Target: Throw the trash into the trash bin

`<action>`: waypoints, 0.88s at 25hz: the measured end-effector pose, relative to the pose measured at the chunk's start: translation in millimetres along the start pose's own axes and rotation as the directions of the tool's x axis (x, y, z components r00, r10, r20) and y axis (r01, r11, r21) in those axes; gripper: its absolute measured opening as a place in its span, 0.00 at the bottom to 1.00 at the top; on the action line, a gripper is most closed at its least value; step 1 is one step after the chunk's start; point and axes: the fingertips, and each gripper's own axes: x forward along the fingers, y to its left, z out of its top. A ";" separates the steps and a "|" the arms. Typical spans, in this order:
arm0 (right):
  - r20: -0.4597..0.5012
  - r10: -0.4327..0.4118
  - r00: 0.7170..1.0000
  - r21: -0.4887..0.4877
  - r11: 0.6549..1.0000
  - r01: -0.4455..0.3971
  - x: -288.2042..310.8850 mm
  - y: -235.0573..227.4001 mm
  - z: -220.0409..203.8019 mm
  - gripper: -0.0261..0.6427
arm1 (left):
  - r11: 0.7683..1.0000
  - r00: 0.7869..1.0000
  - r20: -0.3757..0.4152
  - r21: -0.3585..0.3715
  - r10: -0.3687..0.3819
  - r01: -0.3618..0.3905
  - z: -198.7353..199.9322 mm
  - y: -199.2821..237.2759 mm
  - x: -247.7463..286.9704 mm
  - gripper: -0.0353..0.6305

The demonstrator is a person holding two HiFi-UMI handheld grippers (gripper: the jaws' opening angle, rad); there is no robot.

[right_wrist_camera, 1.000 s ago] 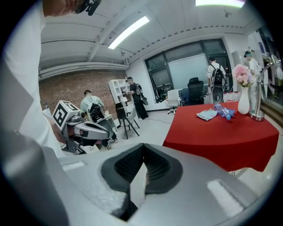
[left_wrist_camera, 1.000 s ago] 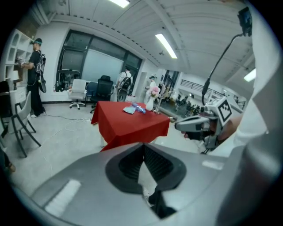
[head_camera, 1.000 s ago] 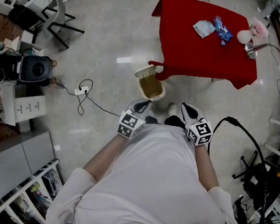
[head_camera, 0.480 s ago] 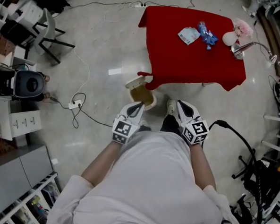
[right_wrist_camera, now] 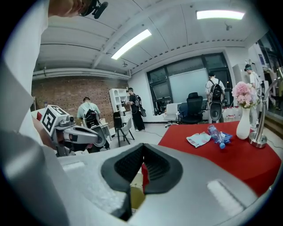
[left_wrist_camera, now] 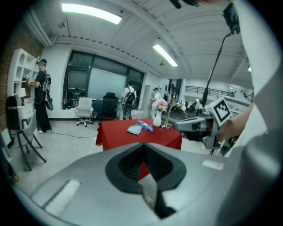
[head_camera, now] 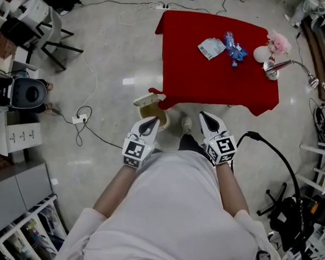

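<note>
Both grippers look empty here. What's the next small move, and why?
Probably step closer to the red table and open the right gripper toward the plastic bottle. Both it and the left gripper are shut and empty, the bottle and wrapper lie far across the table, and the trash bin stands open by its corner.

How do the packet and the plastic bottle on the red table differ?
The packet is flat, pale and crumpled; the bottle is rounded and clear, with a blue label. The packet lies spread on the cloth, while the bottle lies on its side. In the head view the packet is further left and the bottle is nearer the white vase. Both rest close together on the red table.
</note>
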 end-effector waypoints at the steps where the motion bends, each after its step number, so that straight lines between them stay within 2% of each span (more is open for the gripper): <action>1: -0.009 -0.001 1.000 -0.001 1.000 0.001 1.8 -10.1 0.1 0.04 | 1.000 1.000 -0.002 -0.007 0.007 -0.007 0.9 -0.6 4.8 0.06; 4: -0.035 -0.014 0.999 0.009 1.000 0.015 11.0 -46.1 0.6 0.04 | 0.998 0.999 -0.002 -0.039 0.041 -0.041 3.5 3.9 20.7 0.06; 7: -0.065 -0.020 0.998 0.012 1.000 0.021 24.4 -85.5 4.1 0.12 | 0.994 0.997 -0.019 -0.081 0.075 -0.076 8.1 9.2 39.3 0.06; 16: -0.133 -0.033 0.991 -0.023 0.999 0.030 64.6 -198.3 17.7 0.13 | 0.973 0.982 -0.054 -0.131 0.182 -0.188 16.9 17.1 83.6 0.06; 22: -0.177 -0.070 0.982 -0.031 0.997 0.065 86.3 -255.2 16.9 0.14 | 0.966 0.978 -0.071 -0.158 0.197 -0.206 22.1 21.1 116.7 0.06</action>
